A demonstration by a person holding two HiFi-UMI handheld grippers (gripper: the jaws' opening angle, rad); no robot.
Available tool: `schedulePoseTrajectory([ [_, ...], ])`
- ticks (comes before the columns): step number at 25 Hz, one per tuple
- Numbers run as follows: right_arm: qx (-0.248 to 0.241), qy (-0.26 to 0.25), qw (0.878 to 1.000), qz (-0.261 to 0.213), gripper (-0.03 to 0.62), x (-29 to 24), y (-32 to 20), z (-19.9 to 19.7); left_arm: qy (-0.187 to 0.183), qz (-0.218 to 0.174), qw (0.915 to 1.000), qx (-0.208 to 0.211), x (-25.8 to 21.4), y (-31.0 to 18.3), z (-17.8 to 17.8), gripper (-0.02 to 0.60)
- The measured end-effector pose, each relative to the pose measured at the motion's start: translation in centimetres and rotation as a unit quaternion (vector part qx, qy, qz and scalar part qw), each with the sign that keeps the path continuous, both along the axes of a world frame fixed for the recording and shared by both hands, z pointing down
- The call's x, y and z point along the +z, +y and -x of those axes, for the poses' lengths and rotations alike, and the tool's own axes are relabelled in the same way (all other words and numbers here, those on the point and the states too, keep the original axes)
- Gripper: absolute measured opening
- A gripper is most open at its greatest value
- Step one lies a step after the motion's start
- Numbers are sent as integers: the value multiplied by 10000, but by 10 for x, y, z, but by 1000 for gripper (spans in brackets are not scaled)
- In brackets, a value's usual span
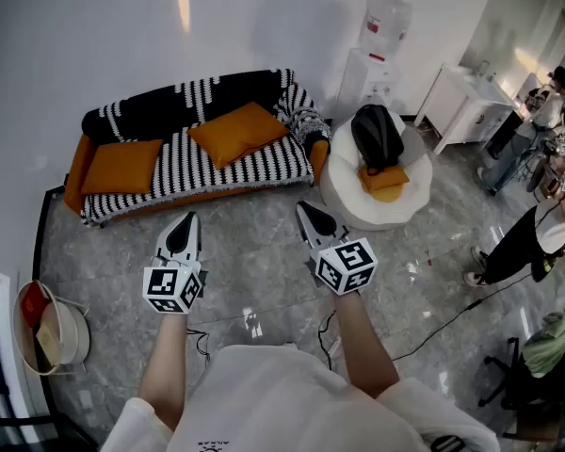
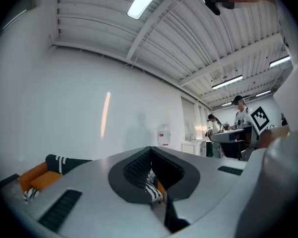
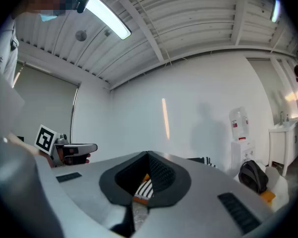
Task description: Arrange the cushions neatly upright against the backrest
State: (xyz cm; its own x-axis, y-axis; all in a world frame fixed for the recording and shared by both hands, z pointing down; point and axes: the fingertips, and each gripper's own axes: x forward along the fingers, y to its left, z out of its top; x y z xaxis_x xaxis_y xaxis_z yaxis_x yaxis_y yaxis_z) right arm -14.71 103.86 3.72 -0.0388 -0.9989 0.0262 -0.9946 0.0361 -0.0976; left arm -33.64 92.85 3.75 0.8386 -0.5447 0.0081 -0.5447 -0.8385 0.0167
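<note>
A: We hold both shut and empty: grey left gripper (image 1: 186, 224), grey right gripper (image 1: 308, 213). The flat square orange fabric cushion (image 1: 122, 167) lies well ahead of the left gripper. The second orange cushion (image 1: 237, 131) sits askew, ahead between both.

B: Risk: we pinch the black-and-white striped sofa throw (image 1: 200, 166) too, dragging it off the backrest (image 1: 169, 106).

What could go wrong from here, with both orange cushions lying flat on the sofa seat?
1. The left tool and right tool are shut; unopened, they may only shove, not grip.
2. The cushions lie on a striped throw; a pinch could snag it too.
3. A cable crosses the floor to the right; stepping around might catch it.
</note>
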Motion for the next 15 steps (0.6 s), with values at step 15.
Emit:
schedulePoseTrajectory([
  [15, -280, -198, 9994, 52, 23, 32, 57, -28, -216, 161, 9991, -337, 32, 54, -31, 17],
])
